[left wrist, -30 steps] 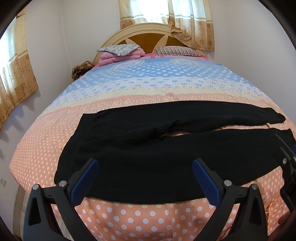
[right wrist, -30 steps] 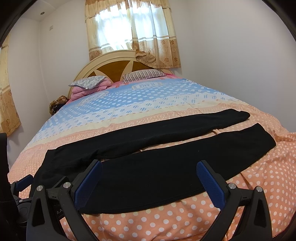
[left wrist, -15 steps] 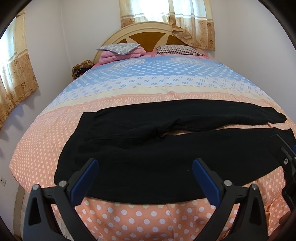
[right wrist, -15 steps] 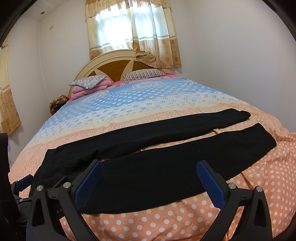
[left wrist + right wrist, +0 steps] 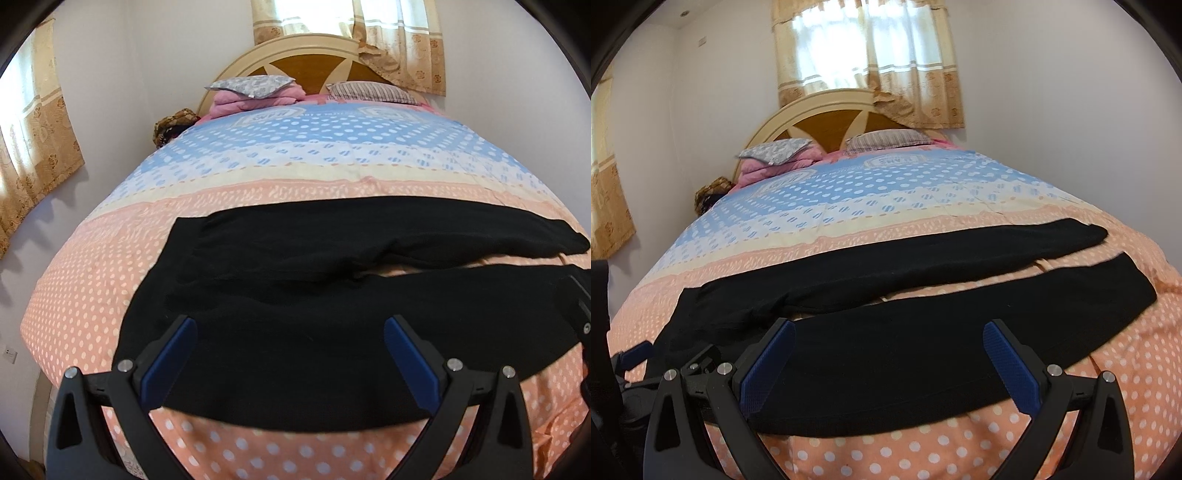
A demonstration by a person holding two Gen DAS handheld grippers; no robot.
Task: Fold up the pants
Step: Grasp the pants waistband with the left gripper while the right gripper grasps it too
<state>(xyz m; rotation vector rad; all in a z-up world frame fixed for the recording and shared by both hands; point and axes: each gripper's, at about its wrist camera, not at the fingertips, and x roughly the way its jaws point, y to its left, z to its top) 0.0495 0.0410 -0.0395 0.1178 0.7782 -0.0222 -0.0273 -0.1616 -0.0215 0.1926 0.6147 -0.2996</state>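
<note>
Black pants (image 5: pixel 295 314) lie flat across the near part of the bed, waist to the left, both legs stretched to the right with a gap between them. They also show in the right wrist view (image 5: pixel 905 350). My left gripper (image 5: pixel 290 343) is open and empty, hovering over the near leg by the waist end. My right gripper (image 5: pixel 890 350) is open and empty over the near leg's middle. The right gripper shows at the right edge of the left wrist view (image 5: pixel 581 314); the left gripper shows at the lower left of the right wrist view (image 5: pixel 631 360).
The bed has a polka-dot cover (image 5: pixel 92 295), peach near and blue far. Pillows and a folded pink blanket (image 5: pixel 255 94) lie by the headboard (image 5: pixel 303 55). Walls stand close on both sides. A brown bag (image 5: pixel 173 123) sits at the far left.
Both grippers have crept slightly forward and lower toward the pants; the pants have not moved.
</note>
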